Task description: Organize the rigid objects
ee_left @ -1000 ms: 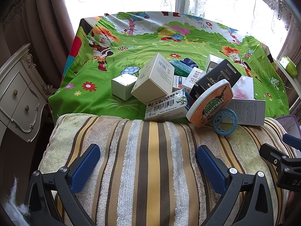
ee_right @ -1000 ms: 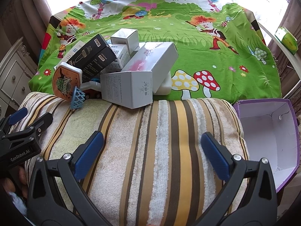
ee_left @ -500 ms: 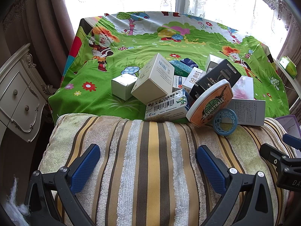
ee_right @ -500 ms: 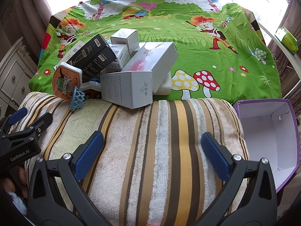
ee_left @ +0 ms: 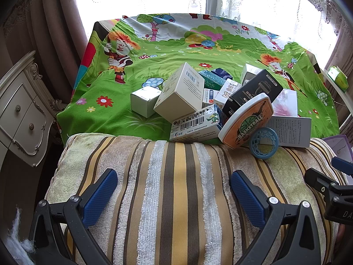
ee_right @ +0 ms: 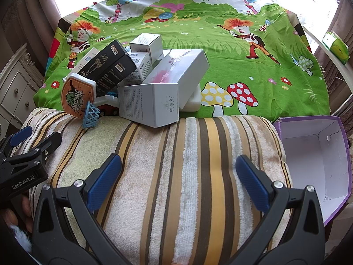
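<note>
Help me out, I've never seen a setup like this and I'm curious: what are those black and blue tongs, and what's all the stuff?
They are two hand-held claws, each with a camera looking along its fingers. One picture comes from the left claw, the other from the right claw. Both are open, holding nothing, above a striped towel. Beyond it, a pile of boxes and a toy basketball hoop lie on a cartoon cloth. An empty purple box stands at the right.

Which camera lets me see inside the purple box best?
The right wrist view. There the purple box lies open beside the striped towel, and you can see its white inside, with nothing visible in it. The left wrist view catches only a corner of it at the right edge, behind the right gripper.
</note>
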A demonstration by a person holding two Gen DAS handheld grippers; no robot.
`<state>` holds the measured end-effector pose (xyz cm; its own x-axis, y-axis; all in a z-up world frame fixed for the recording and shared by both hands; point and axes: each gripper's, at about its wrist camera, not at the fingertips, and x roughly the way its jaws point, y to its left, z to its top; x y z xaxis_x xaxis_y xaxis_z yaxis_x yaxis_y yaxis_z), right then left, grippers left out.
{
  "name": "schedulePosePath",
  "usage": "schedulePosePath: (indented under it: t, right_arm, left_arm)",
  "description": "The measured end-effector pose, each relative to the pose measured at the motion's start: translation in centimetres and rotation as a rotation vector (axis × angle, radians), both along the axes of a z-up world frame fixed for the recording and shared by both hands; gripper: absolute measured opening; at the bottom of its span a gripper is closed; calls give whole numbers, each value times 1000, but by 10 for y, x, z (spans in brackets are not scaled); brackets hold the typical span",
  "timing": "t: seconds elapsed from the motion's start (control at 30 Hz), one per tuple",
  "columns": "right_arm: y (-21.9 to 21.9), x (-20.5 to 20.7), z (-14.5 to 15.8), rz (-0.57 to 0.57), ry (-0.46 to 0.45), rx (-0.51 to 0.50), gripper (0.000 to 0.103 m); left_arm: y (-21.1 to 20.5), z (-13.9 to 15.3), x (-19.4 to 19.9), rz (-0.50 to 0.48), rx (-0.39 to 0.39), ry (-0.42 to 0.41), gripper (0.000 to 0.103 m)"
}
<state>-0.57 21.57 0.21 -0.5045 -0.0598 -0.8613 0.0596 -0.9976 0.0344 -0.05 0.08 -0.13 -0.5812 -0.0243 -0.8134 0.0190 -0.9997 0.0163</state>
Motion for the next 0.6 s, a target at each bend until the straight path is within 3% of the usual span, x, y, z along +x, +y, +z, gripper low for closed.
schedulePosePath:
  t: [0.33,0.6]
  right_arm:
    - [5,-1,-1,7,-9,-16,103]
    - [6,-2,1,8,2,-27,103]
  left_arm:
    - [-1,2,0,-4,8,10,103]
    - [0,25,1,-105,161,109,103]
